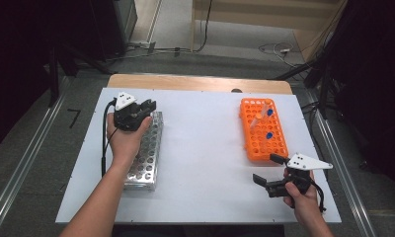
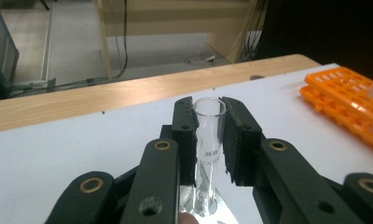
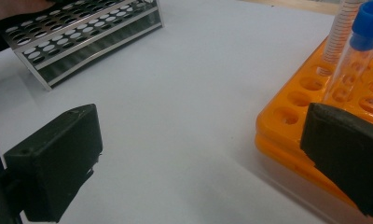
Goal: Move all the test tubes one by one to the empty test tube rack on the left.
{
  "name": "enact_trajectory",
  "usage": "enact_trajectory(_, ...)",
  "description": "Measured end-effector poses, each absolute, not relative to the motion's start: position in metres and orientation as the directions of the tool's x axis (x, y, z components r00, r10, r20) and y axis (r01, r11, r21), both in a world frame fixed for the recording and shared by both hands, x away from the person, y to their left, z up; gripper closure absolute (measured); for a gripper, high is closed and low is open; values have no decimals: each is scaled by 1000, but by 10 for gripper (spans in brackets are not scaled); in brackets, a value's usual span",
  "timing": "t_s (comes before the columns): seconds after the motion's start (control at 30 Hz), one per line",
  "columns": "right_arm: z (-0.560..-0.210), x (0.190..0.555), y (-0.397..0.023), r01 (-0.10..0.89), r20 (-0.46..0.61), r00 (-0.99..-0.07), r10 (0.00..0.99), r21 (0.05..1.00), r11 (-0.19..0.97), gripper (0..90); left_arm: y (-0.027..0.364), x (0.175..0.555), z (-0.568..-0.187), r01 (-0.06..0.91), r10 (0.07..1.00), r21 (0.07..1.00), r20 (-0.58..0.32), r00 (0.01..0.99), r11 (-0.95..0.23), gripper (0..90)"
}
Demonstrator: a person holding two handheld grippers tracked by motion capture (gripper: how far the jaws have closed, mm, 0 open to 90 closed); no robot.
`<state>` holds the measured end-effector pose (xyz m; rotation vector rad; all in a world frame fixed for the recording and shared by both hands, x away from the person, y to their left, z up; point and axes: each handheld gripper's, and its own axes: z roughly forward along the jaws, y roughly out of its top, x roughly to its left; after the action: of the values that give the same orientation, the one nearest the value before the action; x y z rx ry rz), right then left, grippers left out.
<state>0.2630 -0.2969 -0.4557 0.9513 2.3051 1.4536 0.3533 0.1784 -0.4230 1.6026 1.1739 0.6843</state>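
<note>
Glass tube [image 2: 209,140] clamped in left gripper [image 2: 209,135], seemingly upright

left gripper [image 1: 147,105] | far left, raised in the hand, jaws clamped on something | right gripper [image 1: 269,169] | near right, level, pointing left, jaws wide apart

I work in what looks like a lab or test room. On my white table top [image 1: 200,163] stand two test-tube racks, a metal rack [image 1: 147,153] and an orange plastic rack [image 1: 262,129] with blue-capped tubes [image 3: 357,51] in it, and I have a clear glass tube [image 2: 209,140] in hand. Around the table I see black curtains [image 1: 378,64], loose cables [image 1: 277,48] on a bare grey floor [image 1: 225,61], and metal rails [image 1: 22,168] along both sides.
</note>
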Motion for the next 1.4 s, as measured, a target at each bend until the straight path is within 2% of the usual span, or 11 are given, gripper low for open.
enact_trajectory(0.33,-457,264,-298,395,122,-748,652,872,290,0,174,353,-428,433,926,896,-82,368,-93,762)
enact_trajectory(0.57,-458,265,-300,405,132,-740,659,871,280,0,177,350,-427,445,915,891,-108,389,-84,740)
enact_trajectory(0.83,-458,267,-301,408,136,-736,664,871,273,0,181,341,-423,426,895,905,-173,411,-21,564)
enact_trajectory(1.2,-458,271,-303,414,134,-721,679,870,268,0,175,313,-411,407,861,913,-194,470,-16,213)
enact_trajectory(1.4,-458,274,-305,421,139,-707,694,871,254,0,169,293,-404,387,839,922,-196,507,-18,113)
